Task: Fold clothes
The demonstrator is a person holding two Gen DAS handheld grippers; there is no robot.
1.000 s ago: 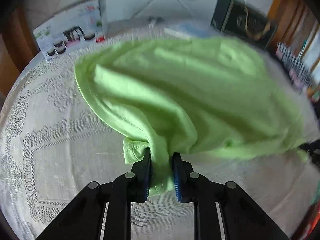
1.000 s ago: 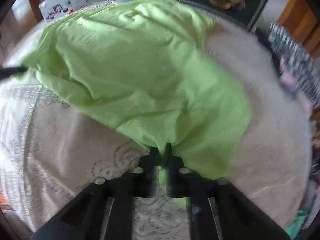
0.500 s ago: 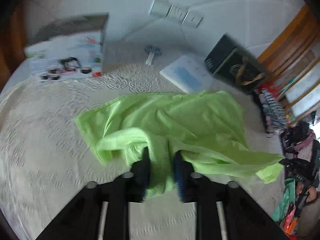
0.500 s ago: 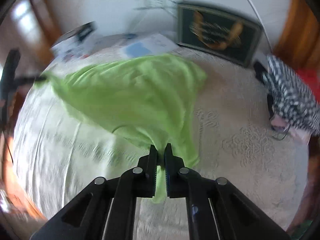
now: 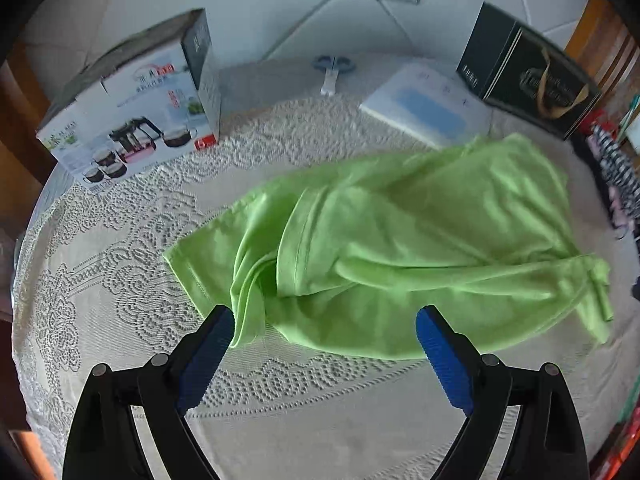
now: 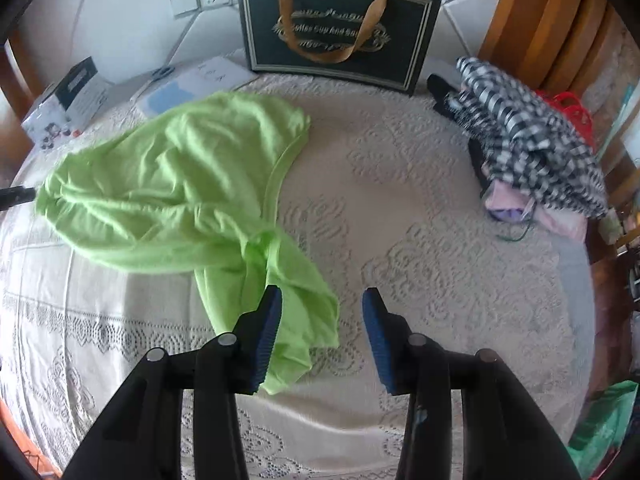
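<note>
A light green garment [image 5: 400, 248] lies crumpled on the lace tablecloth [image 5: 120, 264]; it also shows in the right wrist view [image 6: 172, 192]. My left gripper [image 5: 325, 336] is open and empty, its jaws wide apart just in front of the garment's near edge. My right gripper [image 6: 322, 320] is open and empty; a loose flap of the garment [image 6: 304, 320] lies by its left finger [image 6: 266, 332].
A teapot-set box [image 5: 136, 108] stands at the back left. A white and blue pad [image 5: 428, 110], scissors [image 5: 334, 68] and a dark gift box [image 5: 528, 76] line the back. A pile of checked clothes [image 6: 532, 136] lies at the right.
Both grippers were shut on the green garment and held it up. They lowered it onto the table, and both have now opened and let it go.
</note>
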